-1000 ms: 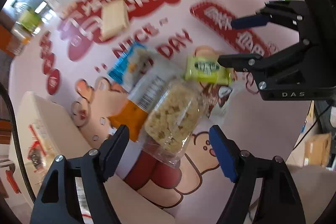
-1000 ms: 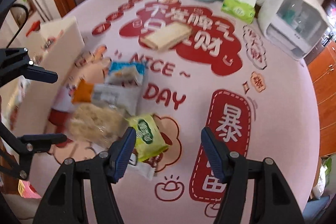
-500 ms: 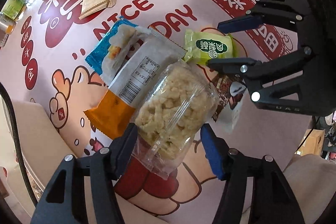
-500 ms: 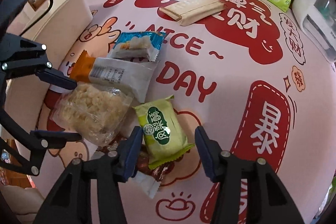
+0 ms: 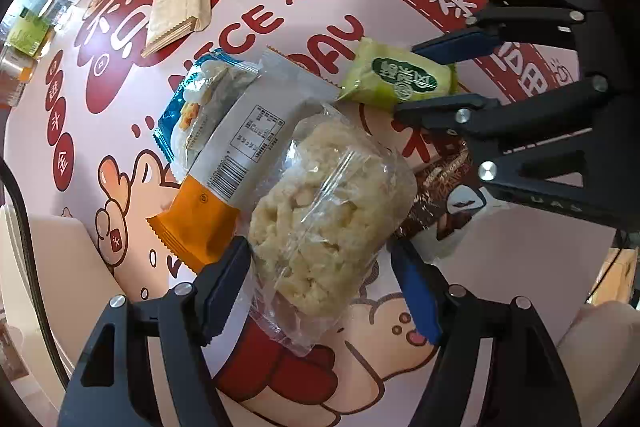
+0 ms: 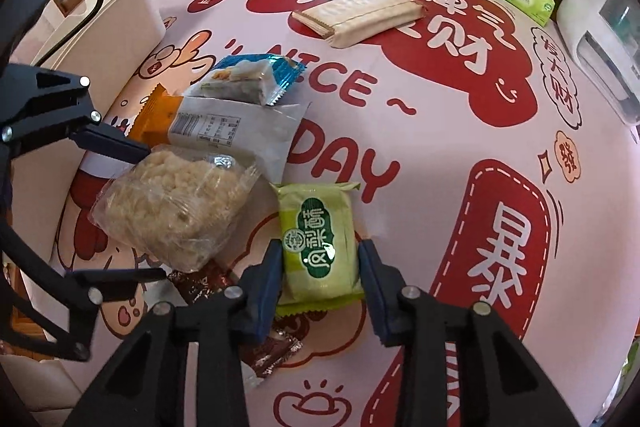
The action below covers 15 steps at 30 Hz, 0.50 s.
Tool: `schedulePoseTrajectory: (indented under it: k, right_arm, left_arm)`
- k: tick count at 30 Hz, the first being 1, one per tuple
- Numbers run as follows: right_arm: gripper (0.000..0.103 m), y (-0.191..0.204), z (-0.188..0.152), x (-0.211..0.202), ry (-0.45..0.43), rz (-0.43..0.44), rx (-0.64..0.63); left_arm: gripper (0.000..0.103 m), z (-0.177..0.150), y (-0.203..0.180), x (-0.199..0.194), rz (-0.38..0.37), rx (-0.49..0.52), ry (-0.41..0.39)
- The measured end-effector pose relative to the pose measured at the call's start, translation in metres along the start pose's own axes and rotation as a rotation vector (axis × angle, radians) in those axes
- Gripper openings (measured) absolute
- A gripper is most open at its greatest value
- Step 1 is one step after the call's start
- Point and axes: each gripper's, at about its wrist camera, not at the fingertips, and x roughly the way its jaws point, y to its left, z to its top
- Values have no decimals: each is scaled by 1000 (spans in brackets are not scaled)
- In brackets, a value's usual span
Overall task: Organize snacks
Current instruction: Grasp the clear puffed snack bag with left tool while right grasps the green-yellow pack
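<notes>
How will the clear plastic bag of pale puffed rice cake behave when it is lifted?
The clear plastic bag of pale puffed rice cake probably feels light, since its block looks airy. The block may crumble under a hard squeeze. Its loose crinkled film could slip or sag.

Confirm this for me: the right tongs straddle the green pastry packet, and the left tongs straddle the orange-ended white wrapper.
Wrong on one point. The left tongs straddle the clear bag of pale puffed-rice cake, not the orange-ended white wrapper, which lies beside that bag; the left wrist view shows it. The right tongs, jaws closing, do straddle the green pastry packet.
</notes>
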Motion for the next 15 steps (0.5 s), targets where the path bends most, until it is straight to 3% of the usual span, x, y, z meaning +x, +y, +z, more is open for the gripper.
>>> schedulePoseTrajectory:
  k: [9,11,15]
  right_arm:
    - [37,-4,-11,-5,-7,7,64]
    - [37,-3,-13,-9,-15,5,79]
    - [37,0,-19,-24,-41,4,109]
  left_arm:
    - [58,-9,6,-7,1,-82,-63]
    - [56,-7,10,-9,-27,-120,-72]
    - [40,-17,13,-28,-45,-165,-122]
